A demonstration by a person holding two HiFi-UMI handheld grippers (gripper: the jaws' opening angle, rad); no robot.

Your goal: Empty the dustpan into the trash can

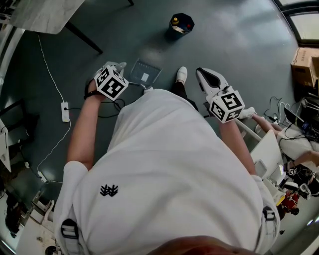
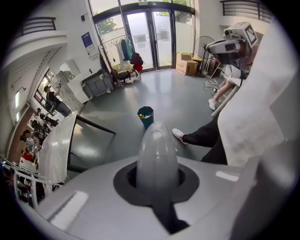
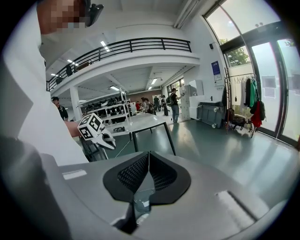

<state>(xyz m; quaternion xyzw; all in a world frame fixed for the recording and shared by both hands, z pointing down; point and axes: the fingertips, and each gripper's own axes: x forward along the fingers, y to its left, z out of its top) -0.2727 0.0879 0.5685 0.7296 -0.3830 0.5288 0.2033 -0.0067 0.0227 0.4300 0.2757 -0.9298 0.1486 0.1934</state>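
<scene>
- Nearest the lens: white shirt (image 1: pixel 169 164) with a small dark emblem, filling the lower head view, well apart from the trash can (image 1: pixel 181 24).
- Upright on the grey floor (image 1: pixel 239 35), open-topped, dark blue-green, with yellow and red scraps inside: said trash can, the mark for every place below.
- On the near left of the trash can, at the end of a bare forearm (image 1: pixel 82 129): left gripper (image 1: pixel 118 66), marker cube on top.
- Clamped between its dark pads (image 2: pixel 187 182), per the left gripper view: rounded grey handle (image 2: pixel 157 145) of the dustpan (image 1: pixel 145 73); jaws narrow, closed on it.
- Dustpan itself grey, with a small pale patch on its pan, short of the trash can and not over it, bare floor between the two.
- Straight beyond the handle's tip in the left gripper view: the trash can again, small and apart.
- Directly on the near side of the trash can: white shoe (image 1: pixel 182 74).
- On the near right of the trash can, well apart from it: right gripper (image 1: pixel 203 74), jaws pressed together with nothing between them, as seen in the right gripper view.
- Far left of the trash can: pale table (image 1: pixel 45 15); nearer than that, power strip (image 1: pixel 65 111) on a white cable.
- Far right of the trash can: cardboard box (image 1: pixel 304 67).
</scene>
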